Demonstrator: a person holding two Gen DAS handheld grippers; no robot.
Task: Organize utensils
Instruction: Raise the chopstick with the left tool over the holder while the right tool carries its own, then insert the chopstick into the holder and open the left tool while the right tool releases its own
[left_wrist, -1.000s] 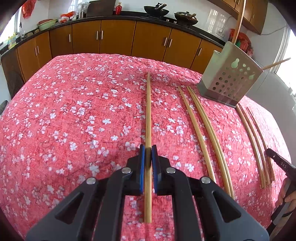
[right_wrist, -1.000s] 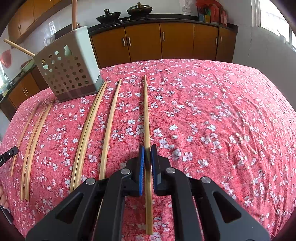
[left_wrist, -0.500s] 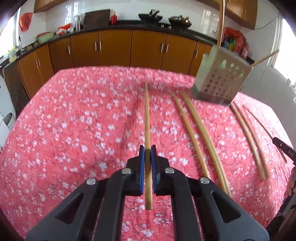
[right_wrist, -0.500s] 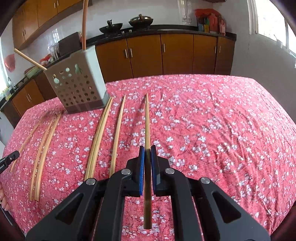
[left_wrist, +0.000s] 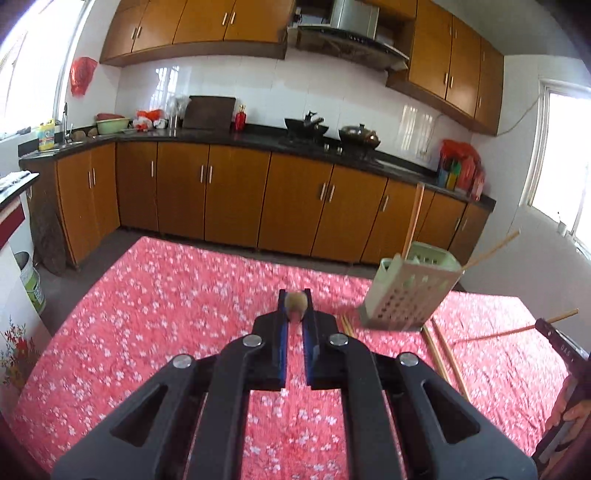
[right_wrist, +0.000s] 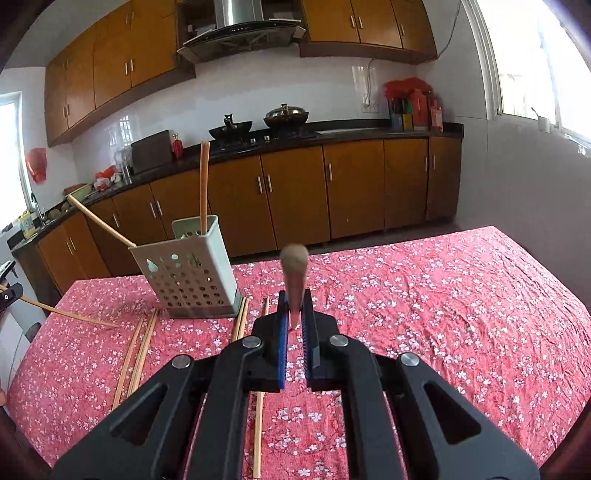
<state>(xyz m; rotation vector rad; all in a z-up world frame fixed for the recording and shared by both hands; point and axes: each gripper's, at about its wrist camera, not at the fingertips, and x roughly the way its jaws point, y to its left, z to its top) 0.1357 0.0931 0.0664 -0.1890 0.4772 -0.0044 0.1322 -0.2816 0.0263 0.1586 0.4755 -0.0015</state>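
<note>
Both hand-held grippers are clamped shut on one chopstick each, lifted clear of the red flowered bench (right_wrist: 461, 295). The right hand-held gripper (right_wrist: 294, 314) aims its chopstick (right_wrist: 293, 266) almost straight ahead, end-on to the lens; the perforated holder (right_wrist: 188, 273) stands at about ten o'clock, nearby. From the left hand-held gripper (left_wrist: 295, 314), whose chopstick (left_wrist: 295, 303) also points forward, the holder (left_wrist: 406, 295) sits at two o'clock. Spare chopsticks (right_wrist: 136, 354) lie on the bench.

The left tool (left_wrist: 295, 312) is clamped tight, its blue pads (left_wrist: 282, 341) nearly meeting, and points slightly downward. The right tool (right_wrist: 294, 314) is clamped the same way at a like tilt. Fingers of the person's right hand (left_wrist: 570, 419) show at the left view's edge.
</note>
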